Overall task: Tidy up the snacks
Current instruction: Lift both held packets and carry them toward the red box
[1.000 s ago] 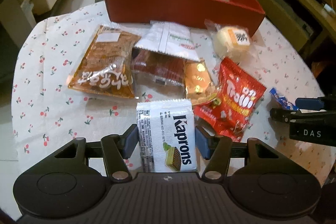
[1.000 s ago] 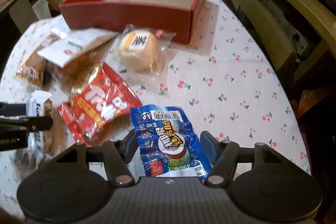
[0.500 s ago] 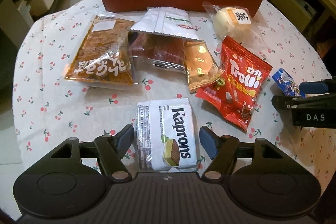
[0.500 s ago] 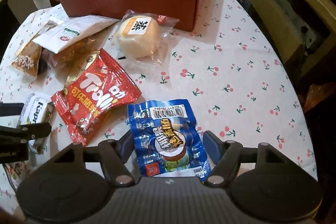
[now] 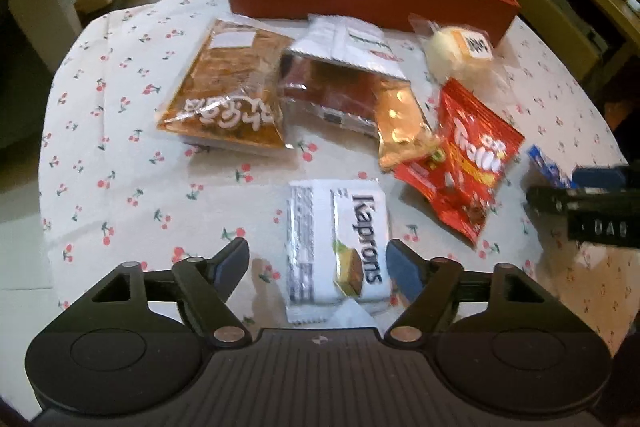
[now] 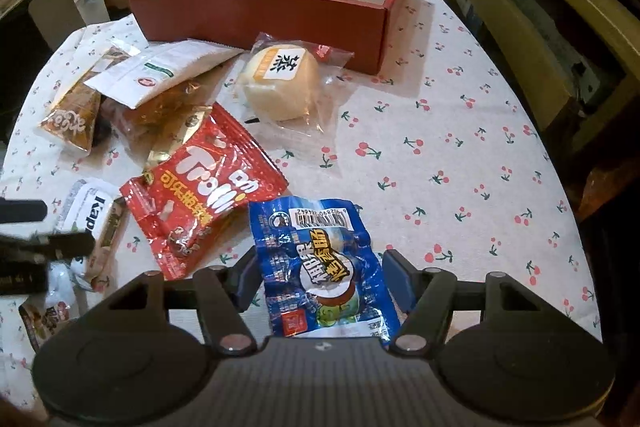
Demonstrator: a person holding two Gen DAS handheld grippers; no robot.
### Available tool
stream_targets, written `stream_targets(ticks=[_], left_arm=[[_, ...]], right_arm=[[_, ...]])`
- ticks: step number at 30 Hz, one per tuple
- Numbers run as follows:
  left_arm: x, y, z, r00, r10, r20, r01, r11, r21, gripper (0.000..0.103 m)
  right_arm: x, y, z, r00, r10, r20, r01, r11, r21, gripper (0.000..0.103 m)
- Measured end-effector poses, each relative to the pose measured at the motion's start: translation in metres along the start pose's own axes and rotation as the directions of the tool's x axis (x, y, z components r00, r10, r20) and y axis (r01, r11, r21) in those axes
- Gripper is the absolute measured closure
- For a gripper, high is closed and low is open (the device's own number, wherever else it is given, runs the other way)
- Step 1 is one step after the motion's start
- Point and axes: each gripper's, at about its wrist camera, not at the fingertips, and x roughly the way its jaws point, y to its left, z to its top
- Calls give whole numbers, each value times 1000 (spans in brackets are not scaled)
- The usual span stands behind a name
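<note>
1. Left wrist view: the left gripper (image 5: 318, 263) stands spread over the white Kaprons wafer packet (image 5: 338, 247). Its jaws have just been opening, and the packet lies between them on the cherry-print tablecloth (image 5: 120, 163); the right-hand pad is close against its edge, the other clear.
2. Right wrist view: the right gripper (image 6: 320, 277) straddles the crinkled blue foil snack packet (image 6: 320, 263). Its jaws have just been closing, but I cannot tell for certain whether the pads press on it yet.
3. The red cardboard box (image 6: 260, 9) at the table's far edge looks empty, though its near floor is hidden.
4. Every snack lies outside it: the red Trolli bag (image 6: 200, 195), the round wrapped bun (image 6: 282, 83), the brown clear-wrapped pack (image 5: 228, 99). Sorting seems barely begun.
</note>
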Motion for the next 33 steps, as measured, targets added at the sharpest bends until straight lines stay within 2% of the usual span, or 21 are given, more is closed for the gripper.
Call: stream_targets(ticks=[5,8,12,17,22,28,30,33], left_arm=[[-7,4,-7,1000,5,0,-5,1000,-2,21],[-16,5,-16,1000,-22,-16,22,1000,-1,21],[-25,-7,-29,1000,-24,-6,25,997,73,18],[-12,-17,-37,999,-8,-53,16,988,153,18],[-6,-27,-48,997,16,-81,3,972,235,18],[-8,-33,-50,997,23,-75,1,952,305,17],[-8,-34,-50,997,22,-75,3,949,315,19],[-9,-28,-48,994,-37,-101,62,965,256,34]], right_arm=[[-4,2,1,1000,13,12,-13,1000,-2,23],[-9,4,0,999,25,25,-25,1000,-5,23],[-11,5,-1,999,34,24,-34,999,-4,23],[-17,9,-6,998,53,26,-53,999,-8,23],[-20,12,-10,998,61,23,-60,998,-11,23],[-21,18,-13,997,75,18,-75,997,-23,23],[-21,18,-13,997,78,18,-77,997,-25,23],[-22,18,-12,997,77,20,-77,997,-19,23]])
